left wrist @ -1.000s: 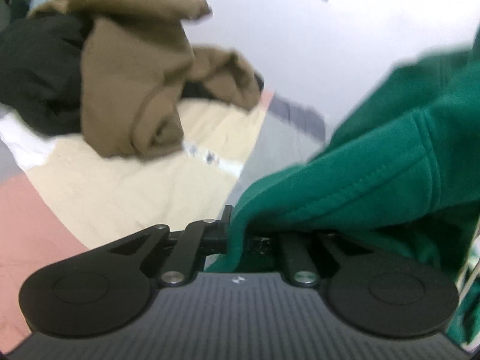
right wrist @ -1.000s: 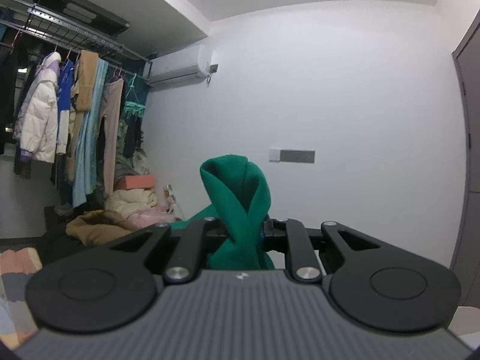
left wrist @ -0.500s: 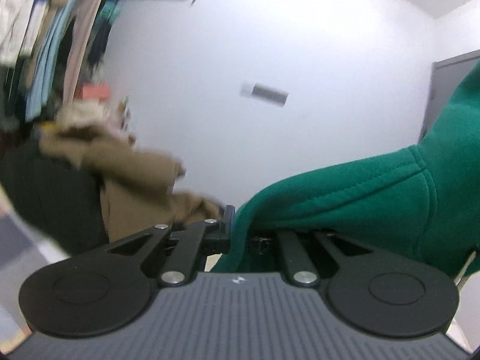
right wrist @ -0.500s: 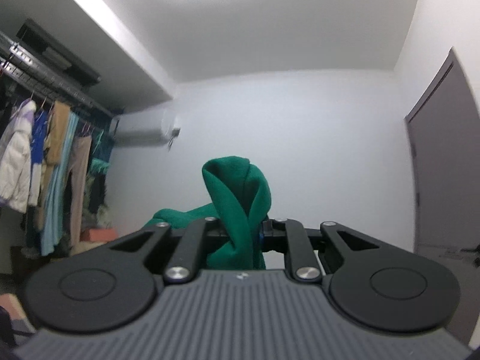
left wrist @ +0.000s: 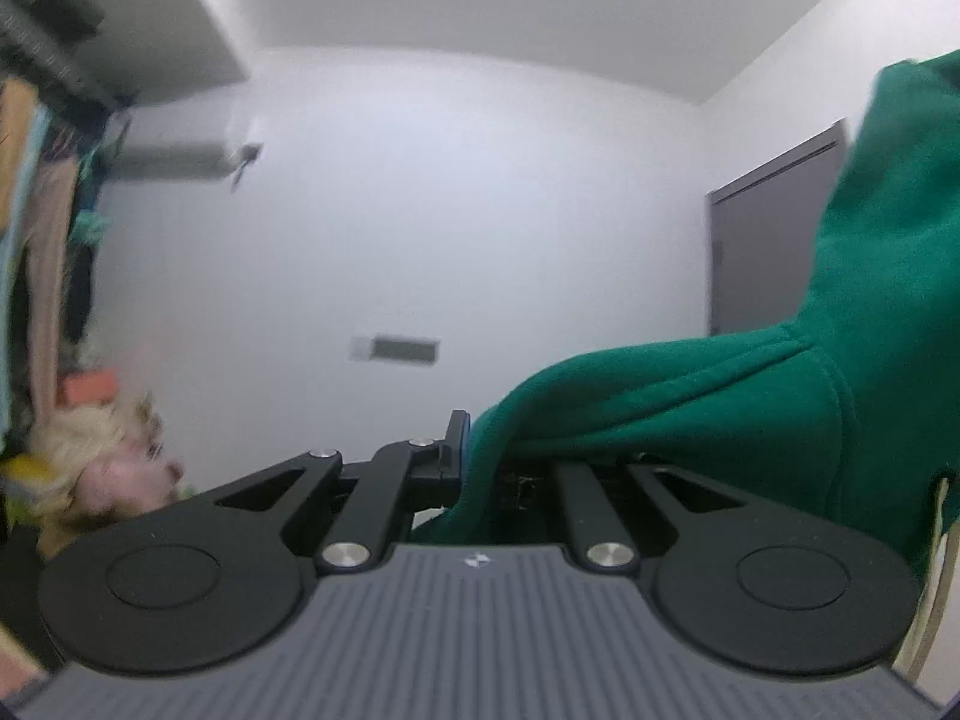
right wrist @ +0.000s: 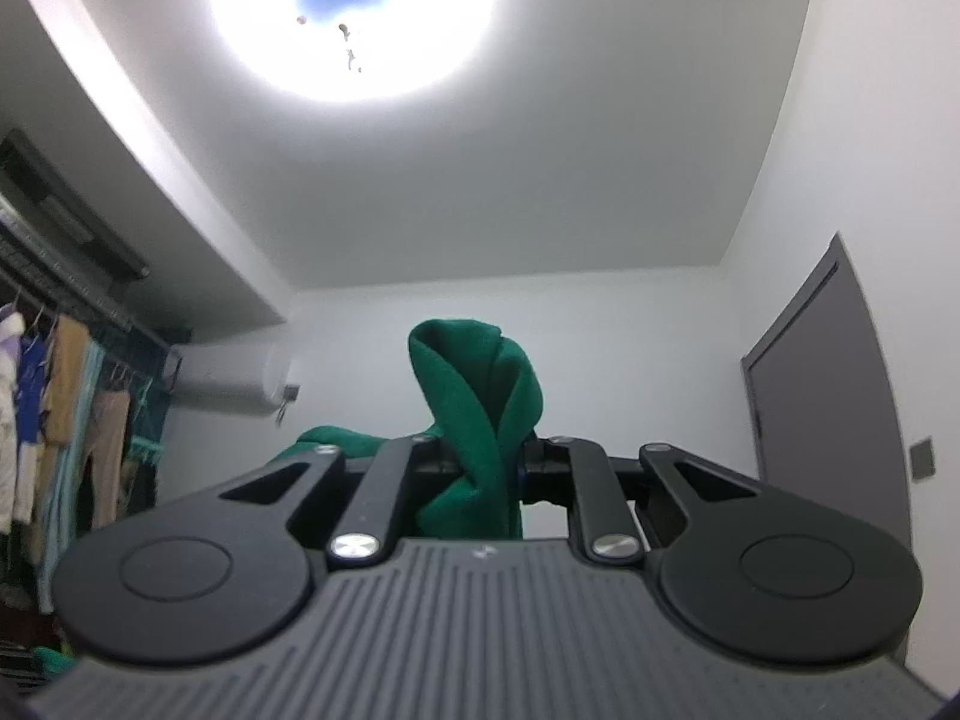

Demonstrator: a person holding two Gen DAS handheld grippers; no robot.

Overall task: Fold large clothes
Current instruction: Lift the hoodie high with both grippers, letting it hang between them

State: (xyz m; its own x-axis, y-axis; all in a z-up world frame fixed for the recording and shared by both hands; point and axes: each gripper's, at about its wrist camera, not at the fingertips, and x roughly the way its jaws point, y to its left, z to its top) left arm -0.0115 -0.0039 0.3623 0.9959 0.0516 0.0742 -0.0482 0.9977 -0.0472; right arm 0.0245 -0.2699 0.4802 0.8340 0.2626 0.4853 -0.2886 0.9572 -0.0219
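A dark green sweatshirt [left wrist: 750, 396] hangs lifted in the air between both grippers. In the left wrist view my left gripper [left wrist: 480, 456] is shut on a seamed edge of it, and the cloth drapes off to the right and up past the frame's edge. In the right wrist view my right gripper [right wrist: 486, 462] is shut on a bunched fold of the green sweatshirt [right wrist: 474, 396], which sticks up above the jaws. More of the cloth trails to the left behind the fingers. Both views look at the far wall and ceiling; the surface below is hidden.
A rail of hanging clothes [right wrist: 54, 420] lines the left wall, with an air conditioner [right wrist: 234, 384] beside it. A grey door [right wrist: 822, 396] stands at the right. A bright ceiling lamp [right wrist: 354, 12] is overhead. A blurred pile of bedding [left wrist: 90, 468] lies low on the left.
Both grippers have risen with the green sweatshirt still held. The left view swung up from the bed and brown garment to the wall; the right view tilted up to the ceiling lamp.
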